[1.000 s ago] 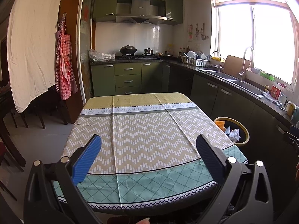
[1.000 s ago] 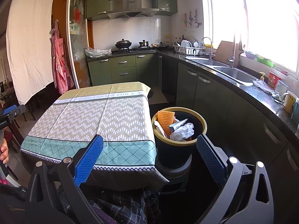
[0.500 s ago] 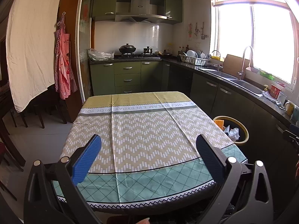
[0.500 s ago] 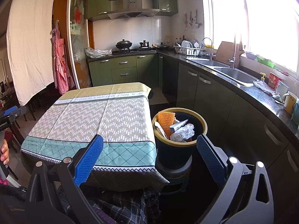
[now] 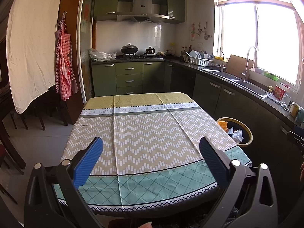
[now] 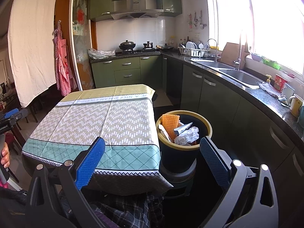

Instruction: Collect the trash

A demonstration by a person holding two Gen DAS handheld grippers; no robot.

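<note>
Holding both grippers, left (image 5: 151, 157) and right (image 6: 152, 156), released and empty; trash bin (image 6: 206, 126) at my right gripper's 12 o'clock.

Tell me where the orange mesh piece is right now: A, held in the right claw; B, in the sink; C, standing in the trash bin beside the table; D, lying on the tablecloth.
C: the orange mesh piece stands inside the trash bin next to crumpled white paper, while the right claw is open and holds nothing.
</note>
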